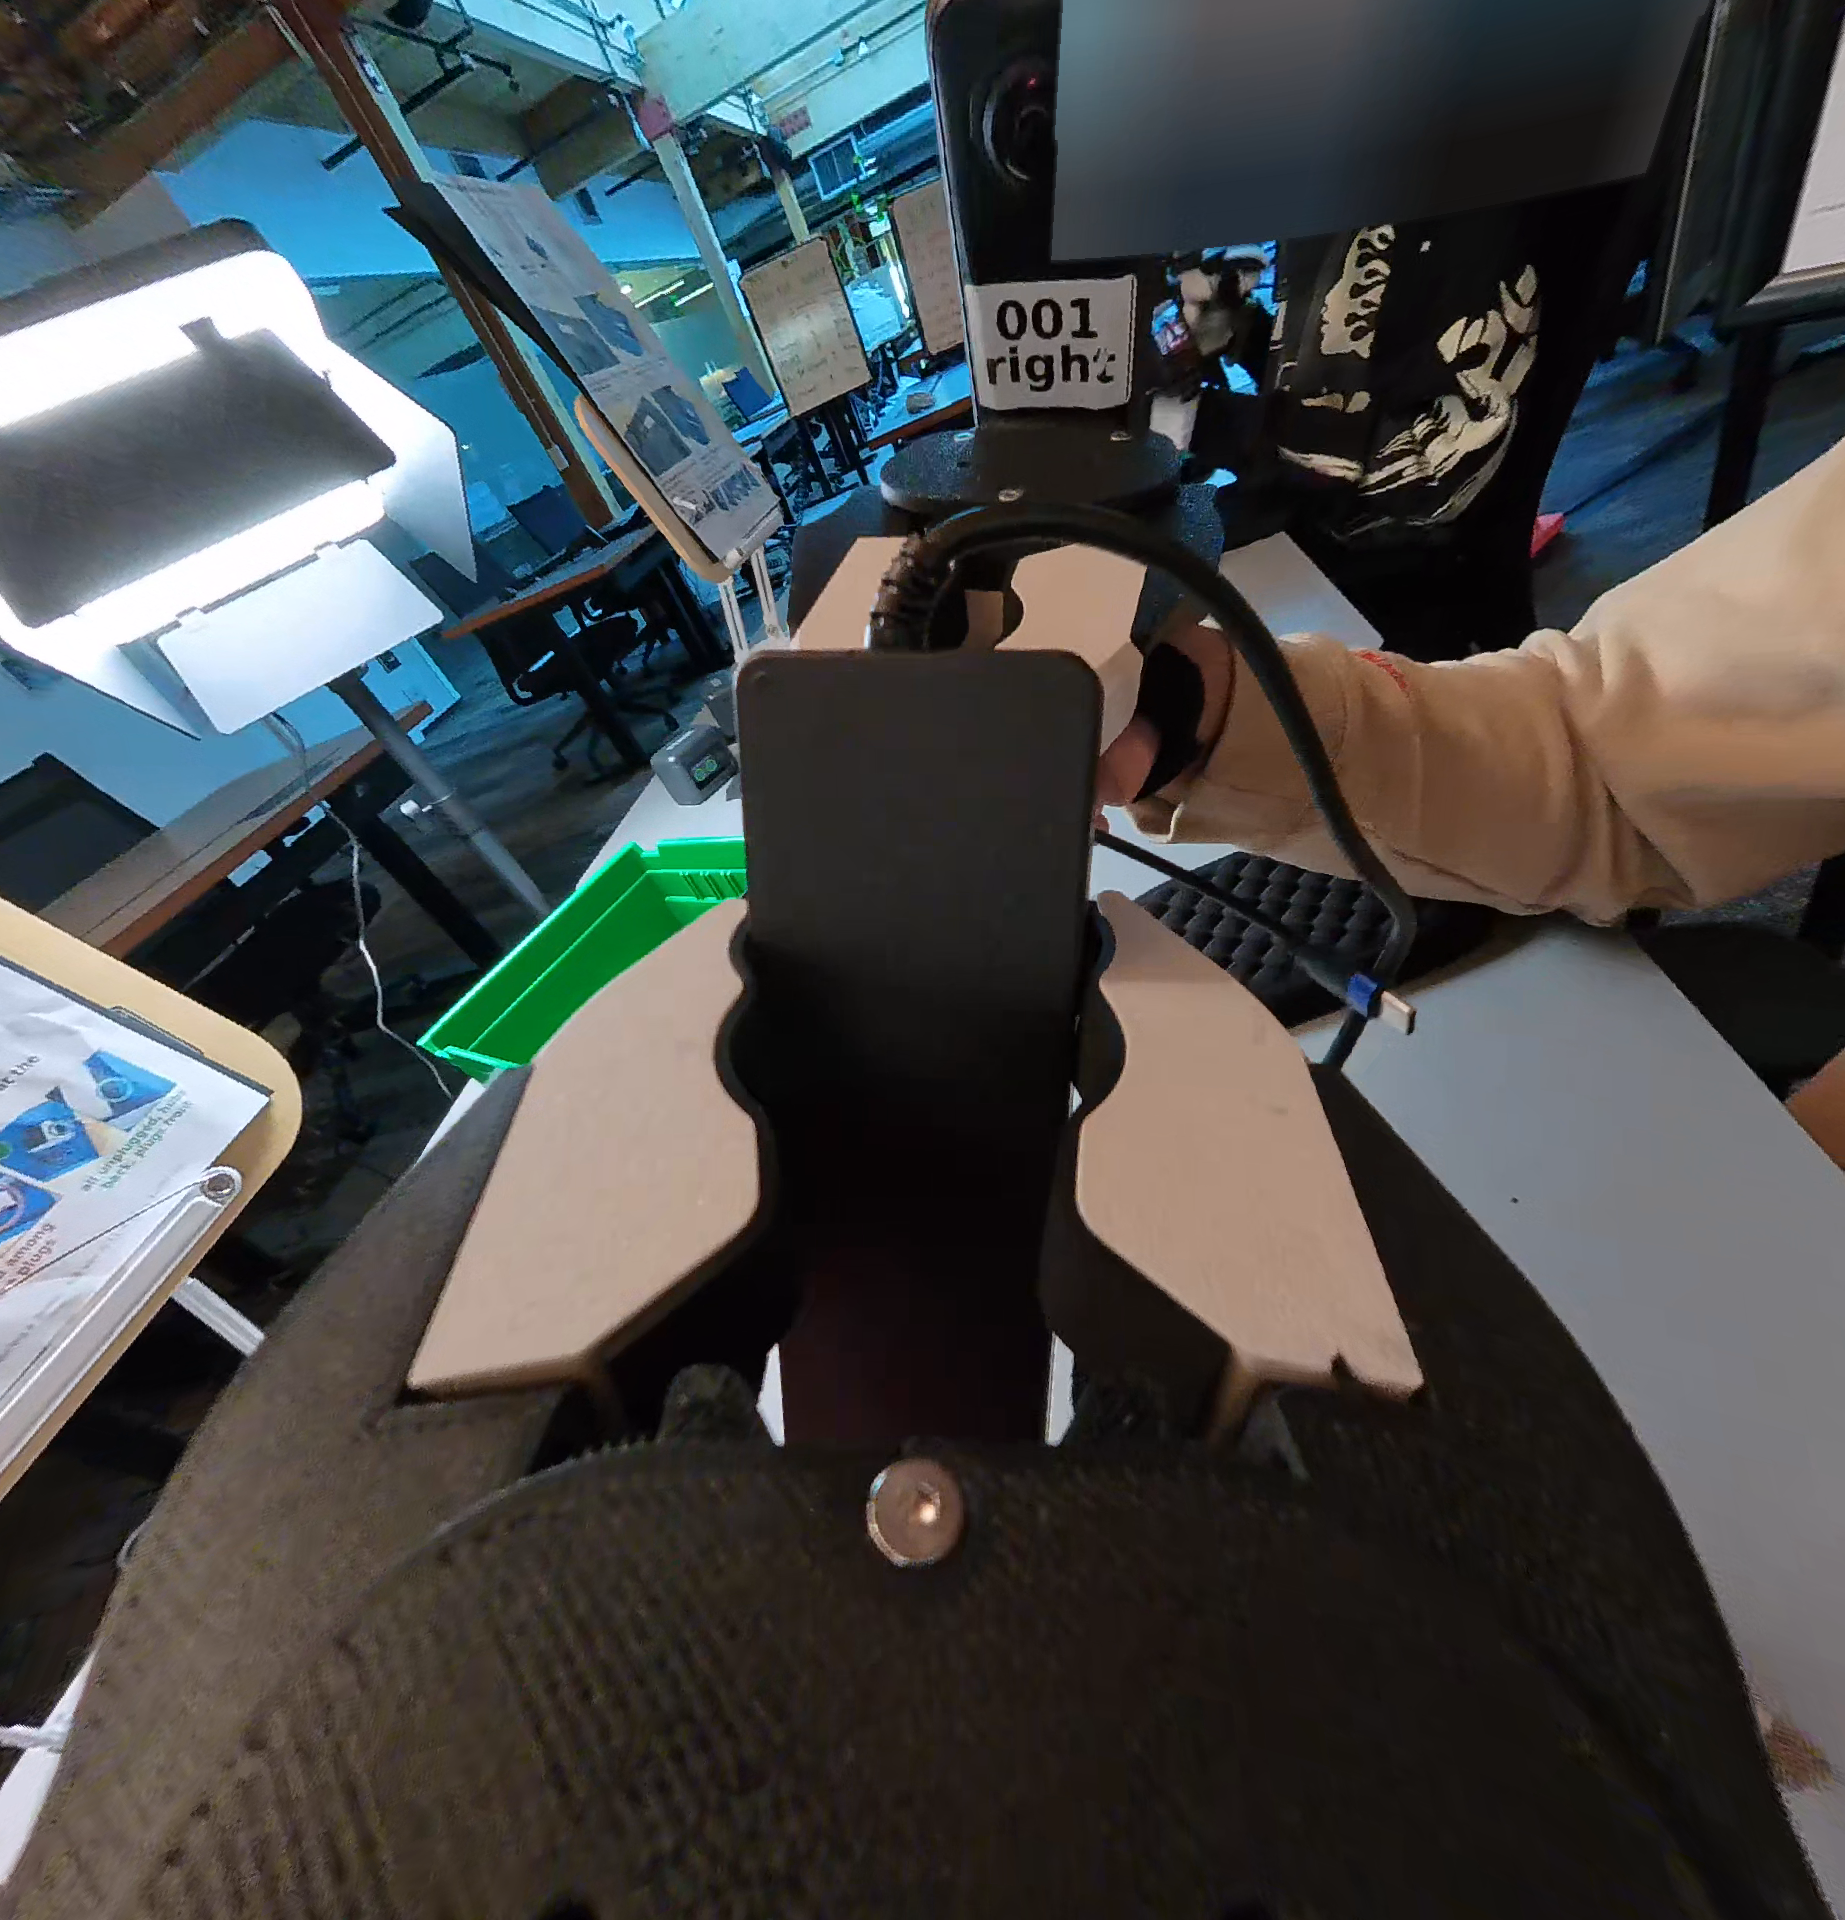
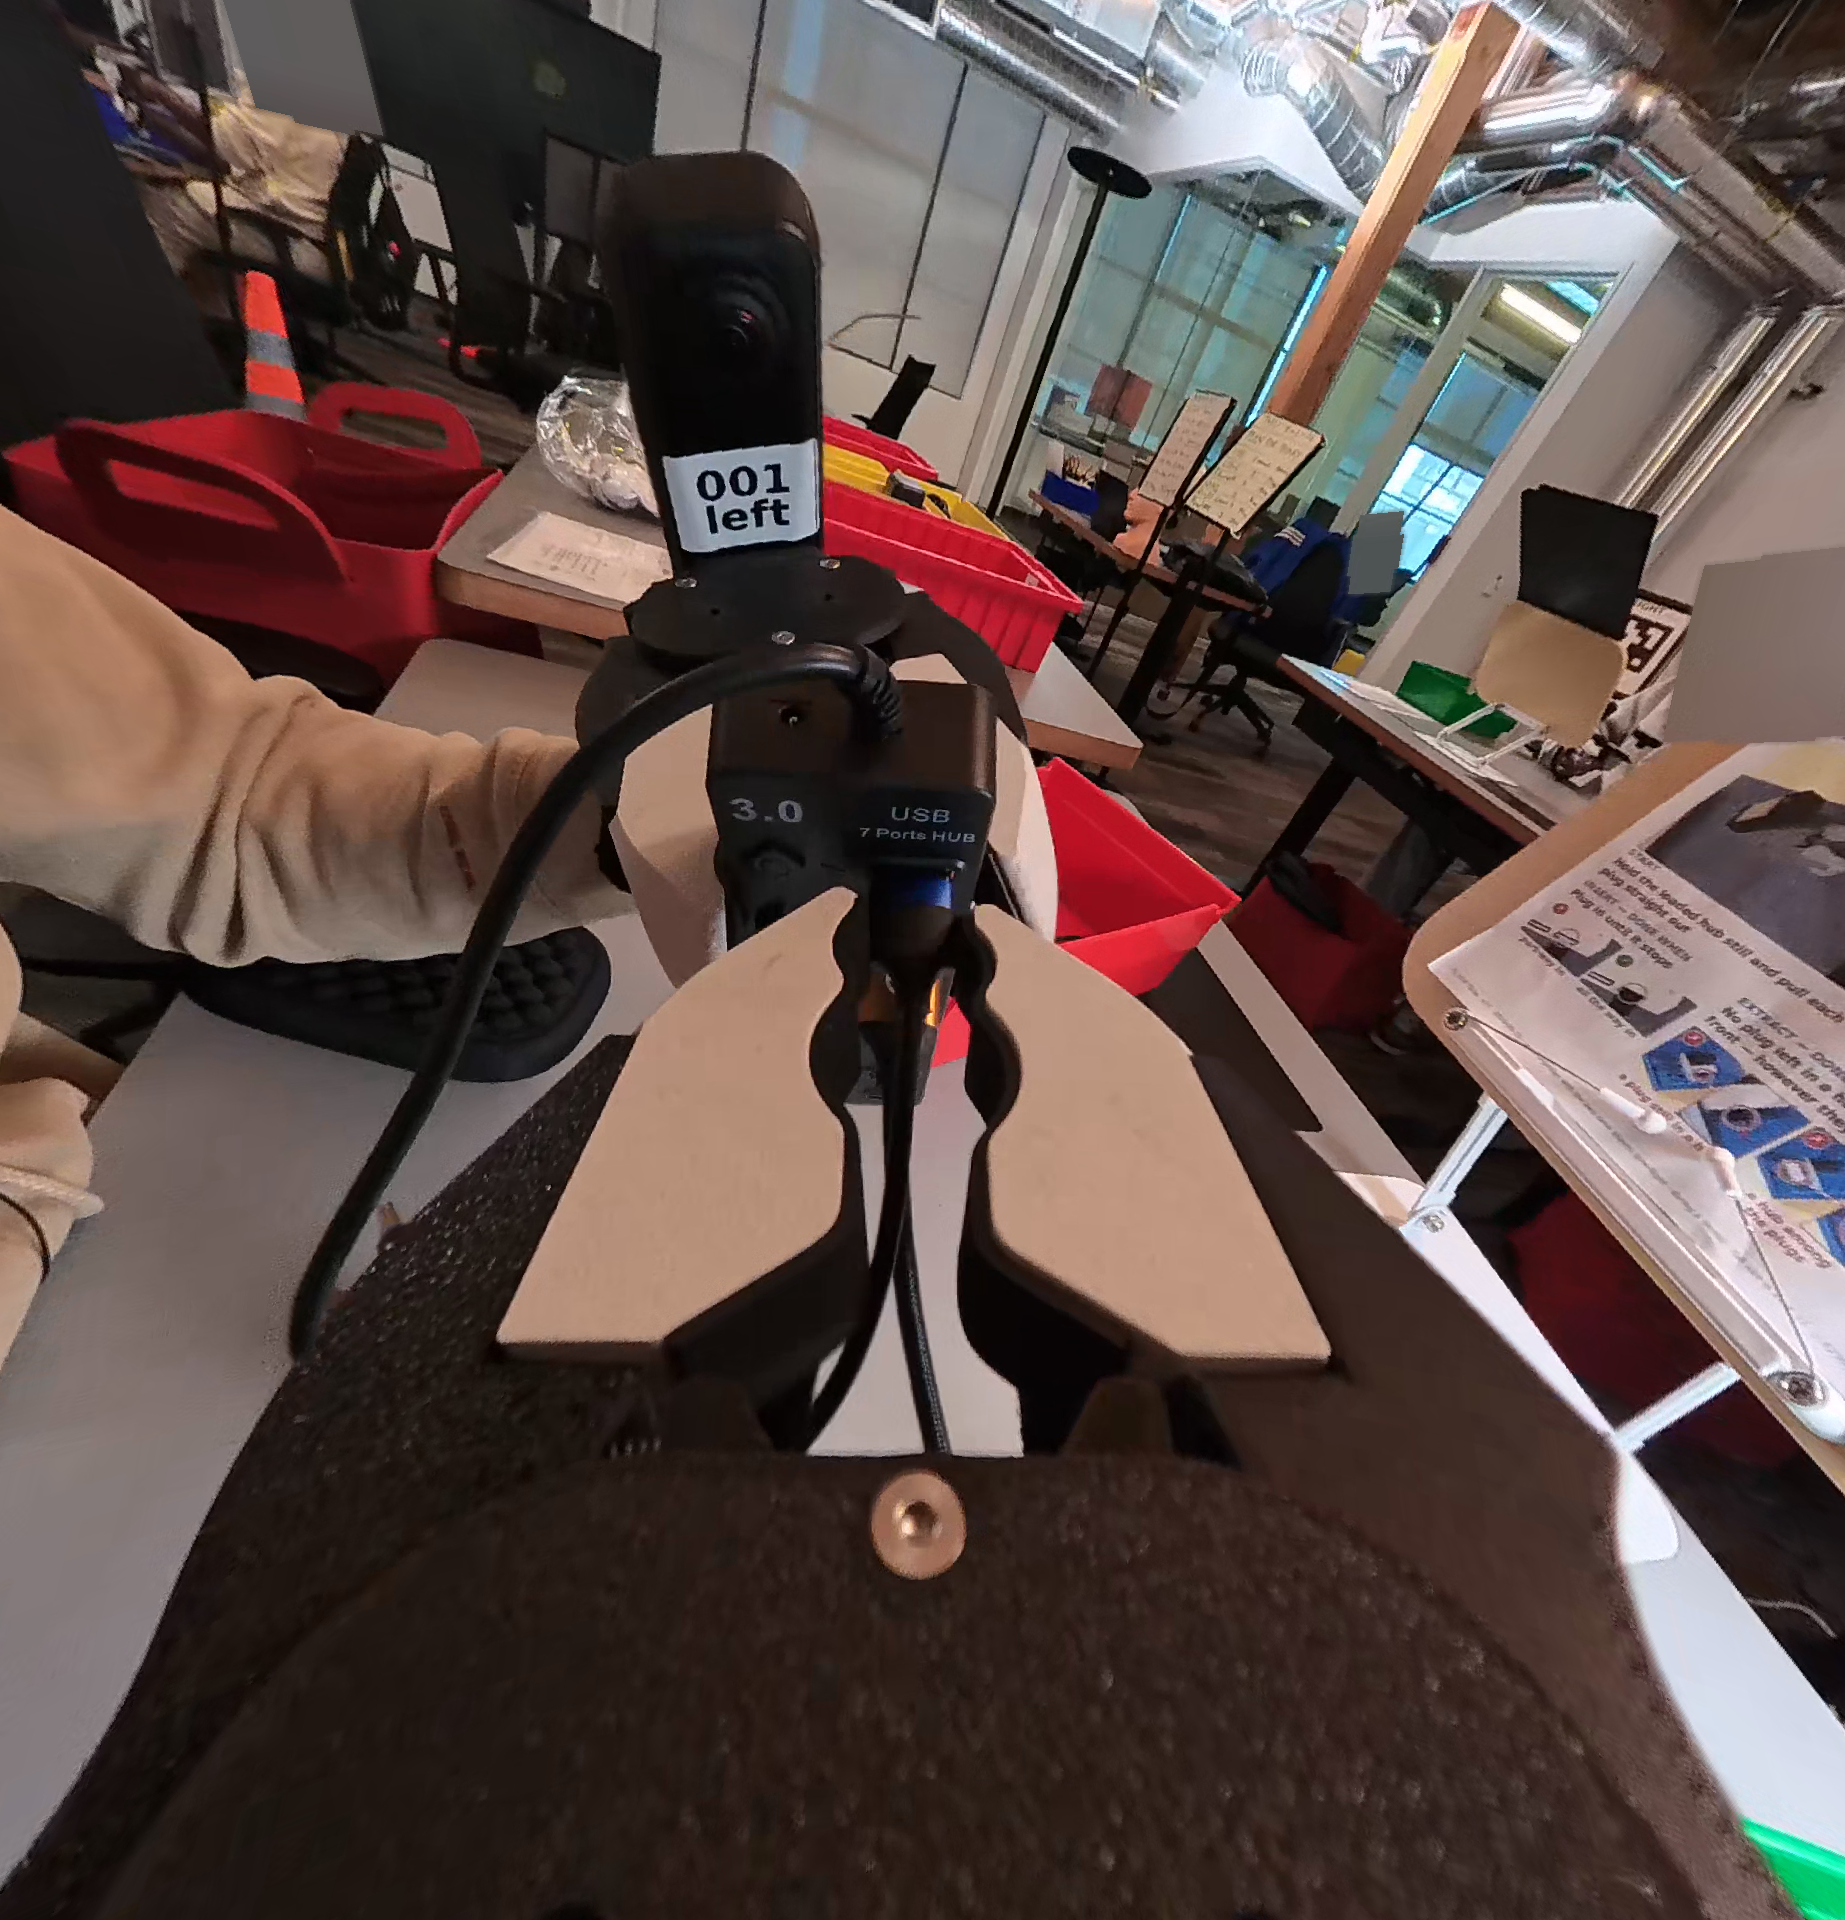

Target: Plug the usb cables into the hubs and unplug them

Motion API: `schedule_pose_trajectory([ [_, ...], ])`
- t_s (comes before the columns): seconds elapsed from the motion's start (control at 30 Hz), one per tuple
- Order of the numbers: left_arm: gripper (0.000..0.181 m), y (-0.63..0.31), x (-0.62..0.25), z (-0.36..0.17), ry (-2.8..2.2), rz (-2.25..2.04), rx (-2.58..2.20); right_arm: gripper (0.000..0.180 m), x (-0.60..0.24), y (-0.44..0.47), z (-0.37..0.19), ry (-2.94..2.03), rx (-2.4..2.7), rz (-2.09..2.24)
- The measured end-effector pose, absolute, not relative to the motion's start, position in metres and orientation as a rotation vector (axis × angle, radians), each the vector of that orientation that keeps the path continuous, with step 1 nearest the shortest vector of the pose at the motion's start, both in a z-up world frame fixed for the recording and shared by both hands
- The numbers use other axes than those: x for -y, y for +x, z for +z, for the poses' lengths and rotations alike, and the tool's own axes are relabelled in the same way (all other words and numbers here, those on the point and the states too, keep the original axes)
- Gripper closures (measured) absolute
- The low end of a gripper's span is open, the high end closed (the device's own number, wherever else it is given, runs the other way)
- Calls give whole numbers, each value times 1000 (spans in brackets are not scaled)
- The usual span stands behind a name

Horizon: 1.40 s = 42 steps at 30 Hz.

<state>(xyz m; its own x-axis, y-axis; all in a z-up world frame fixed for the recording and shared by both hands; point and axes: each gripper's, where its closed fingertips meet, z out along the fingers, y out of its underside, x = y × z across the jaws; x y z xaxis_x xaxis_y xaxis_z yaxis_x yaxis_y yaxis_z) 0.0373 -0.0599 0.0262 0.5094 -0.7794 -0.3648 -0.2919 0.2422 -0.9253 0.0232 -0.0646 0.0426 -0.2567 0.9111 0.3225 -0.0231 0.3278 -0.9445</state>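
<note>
My left gripper (image 1: 918,935) is shut on a flat black USB hub (image 1: 913,831) and holds it upright above the table. In the right wrist view the hub (image 2: 856,790) faces me, gripped by the left gripper (image 2: 845,831). My right gripper (image 2: 913,935) is shut on a black USB plug (image 2: 910,940) with a blue tip, which meets a port on the hub's end; its depth is hidden. The plug's cable (image 2: 918,1299) runs back between the jaws. The hub's own cable (image 2: 461,997) loops left. The right gripper (image 1: 985,603) shows behind the hub. Another USB plug (image 1: 1380,1003) hangs free.
White table (image 1: 1572,1195) below. A black textured pad (image 1: 1261,925) lies under a beige sleeve (image 1: 1520,758). A green bin (image 1: 585,956) stands at the far edge, red bins (image 2: 1105,883) beyond the hub. Instruction boards stand at the left (image 1: 66,1143) and the right (image 2: 1676,1039).
</note>
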Motion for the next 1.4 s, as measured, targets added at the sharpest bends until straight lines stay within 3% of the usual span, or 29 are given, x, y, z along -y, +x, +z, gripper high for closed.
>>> schedule_pose_trajectory([
  [0.03, 124, 36, 59, 26, -1335, -423, -1044, 164, 64, 23, 42, -831, 1545, 1130],
  [0.7, 124, 28, 49, 29, -1330, -377, -1004, 164, 54, 17, 41, -683, 1413, 1311],
  [0.83, 124, -49, 77, 103, -1134, -504, -742, 164, -1, 48, 44, -775, 1283, 1316],
  [1.0, 123, -81, 96, 127, -1127, -402, -703, 164, 7, 53, 75, -732, 1249, 1322],
  [1.27, 124, -97, 83, 121, -1219, -363, -640, 164, -50, 53, 76, -973, 1324, 1018],
  [1.4, 123, -99, 88, 123, -1214, -366, -646, 164, -114, 47, 45, -1208, 1503, 743],
])
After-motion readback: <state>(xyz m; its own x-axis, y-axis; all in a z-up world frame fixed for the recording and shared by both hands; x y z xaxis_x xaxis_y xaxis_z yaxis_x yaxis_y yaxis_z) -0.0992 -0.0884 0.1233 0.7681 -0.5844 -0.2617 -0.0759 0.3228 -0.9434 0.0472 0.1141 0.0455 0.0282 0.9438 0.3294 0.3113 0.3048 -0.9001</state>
